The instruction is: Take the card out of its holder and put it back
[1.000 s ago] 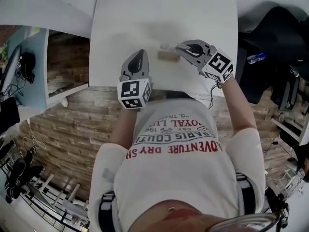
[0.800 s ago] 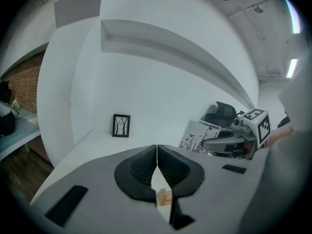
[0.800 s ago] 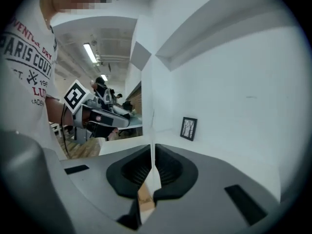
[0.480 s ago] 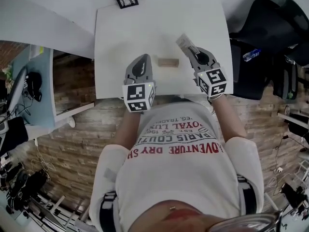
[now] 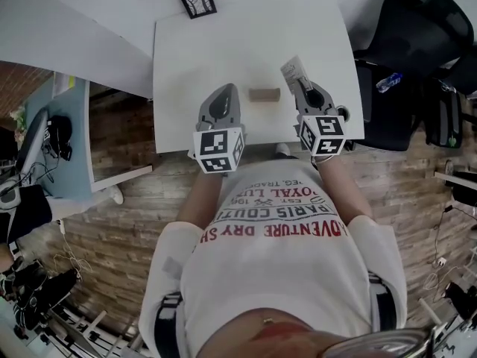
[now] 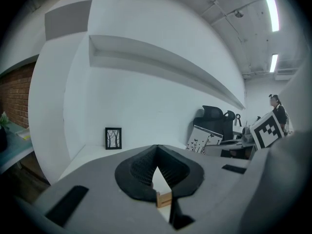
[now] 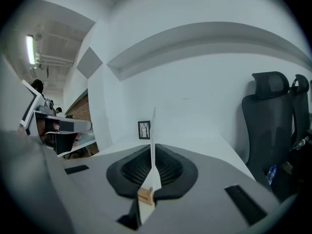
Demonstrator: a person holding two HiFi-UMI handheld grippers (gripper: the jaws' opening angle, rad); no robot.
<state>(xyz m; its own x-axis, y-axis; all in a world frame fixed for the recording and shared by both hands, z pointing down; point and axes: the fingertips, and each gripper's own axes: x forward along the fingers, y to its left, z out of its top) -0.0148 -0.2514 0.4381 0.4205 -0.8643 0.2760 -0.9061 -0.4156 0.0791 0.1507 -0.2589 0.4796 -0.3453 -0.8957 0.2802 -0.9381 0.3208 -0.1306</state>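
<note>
A small wooden card holder (image 5: 264,94) lies on the white table (image 5: 246,43) with nothing in its slot. My right gripper (image 5: 301,86) hovers just right of it, shut on a white card (image 5: 293,68) with dark print that sticks out past the fingertips. In the right gripper view the card (image 7: 152,140) stands edge-on between the pads of the right gripper (image 7: 152,152). My left gripper (image 5: 226,89) rests left of the holder, its jaws together on nothing (image 6: 156,150). From the left gripper view the card (image 6: 204,139) shows to the right.
A small black picture frame (image 5: 198,1) stands at the table's far edge. A black office chair (image 5: 406,43) sits beyond the table's right side. White shelving (image 5: 67,28) and a brick floor lie to the left; a person stands far off (image 6: 275,104).
The right gripper has lifted the card clear of the holder and carried it back and to the right. The left gripper has stayed beside the holder.
</note>
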